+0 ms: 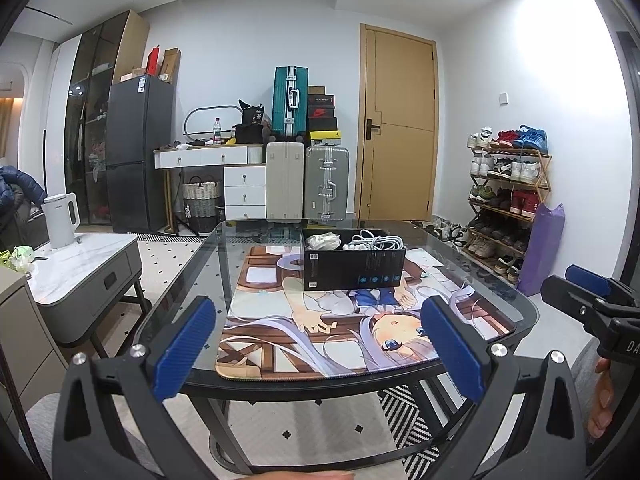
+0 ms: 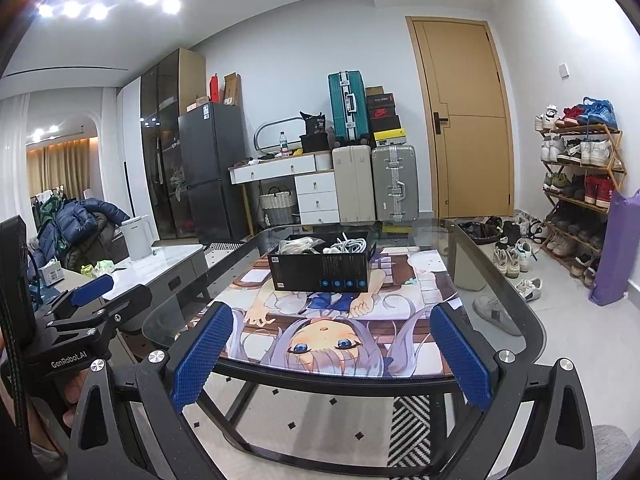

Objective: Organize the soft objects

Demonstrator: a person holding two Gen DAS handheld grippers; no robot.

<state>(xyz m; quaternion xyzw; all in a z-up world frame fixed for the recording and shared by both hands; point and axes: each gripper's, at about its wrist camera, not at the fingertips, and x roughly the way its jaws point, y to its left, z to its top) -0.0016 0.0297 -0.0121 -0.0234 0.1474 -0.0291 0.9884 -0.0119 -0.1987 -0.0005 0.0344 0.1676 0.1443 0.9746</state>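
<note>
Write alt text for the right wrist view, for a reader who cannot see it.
An open hand-held gripper with blue pads hovers at the near edge of a glass table, holding nothing. On the table lies an illustrated mat bearing an open black box of coiled white cables. The other hand-held gripper shows at left.

Black open-top box (image 1: 354,266) sits upright on the far half of the printed desk mat (image 1: 280,332), which lies on the glass table (image 1: 180,288); box front wall faces the cameras, showing a white label at its left and a row of blue icons along the bottom right. Inside, left side holds a crumpled whitish soft bundle (image 1: 323,240), exact item unclear. Right side holds a loosely coiled pale grey cable (image 1: 376,239), loops rising slightly above the rim. Bundle and cable lie close together; contact unclear.
</note>
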